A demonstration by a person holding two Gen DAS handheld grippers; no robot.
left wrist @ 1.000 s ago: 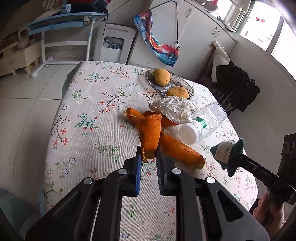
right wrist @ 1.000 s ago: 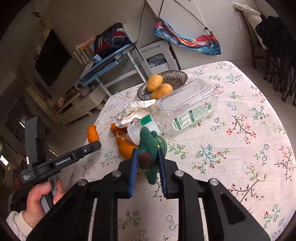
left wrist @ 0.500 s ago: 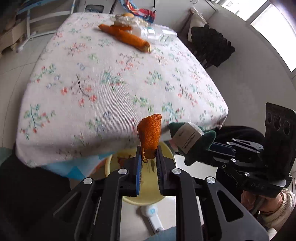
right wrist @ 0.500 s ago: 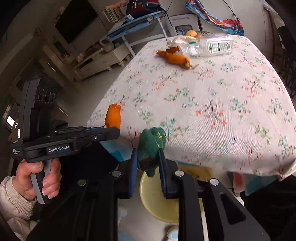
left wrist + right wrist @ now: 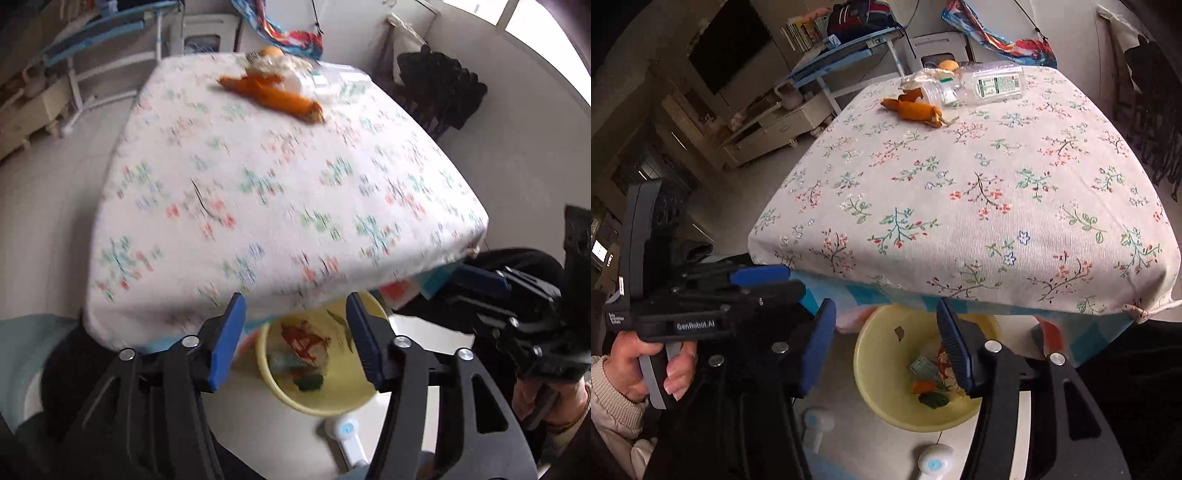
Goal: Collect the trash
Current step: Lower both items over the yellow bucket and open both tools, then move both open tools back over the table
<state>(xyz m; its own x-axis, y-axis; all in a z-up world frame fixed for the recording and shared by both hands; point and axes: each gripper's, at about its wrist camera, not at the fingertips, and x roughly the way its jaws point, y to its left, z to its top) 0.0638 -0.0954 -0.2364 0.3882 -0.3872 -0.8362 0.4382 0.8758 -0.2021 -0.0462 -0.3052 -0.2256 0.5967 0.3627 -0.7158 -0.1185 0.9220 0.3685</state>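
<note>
Above one yellow basin (image 5: pixel 886 402), both grippers, left gripper (image 5: pixel 295 341) and right gripper (image 5: pixel 886 349), gape empty.

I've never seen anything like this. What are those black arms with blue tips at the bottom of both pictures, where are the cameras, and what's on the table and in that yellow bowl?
There is no robot here. A person holds a tool in each hand, and each tool carries a wide-angle camera looking forward along its two fingers. One picture comes from the left hand-held gripper, the other from the right hand-held gripper. Each view also catches the other tool off to the side.

Both grippers are open and hold nothing. They hover over a yellow basin on the floor by the table's edge, which has scraps in it: something orange, something dark green and bits of packaging.

On the flowered tablecloth, at the far end, lie orange peel, a clear plastic bottle on its side, crumpled paper and some fruit behind it.
</note>
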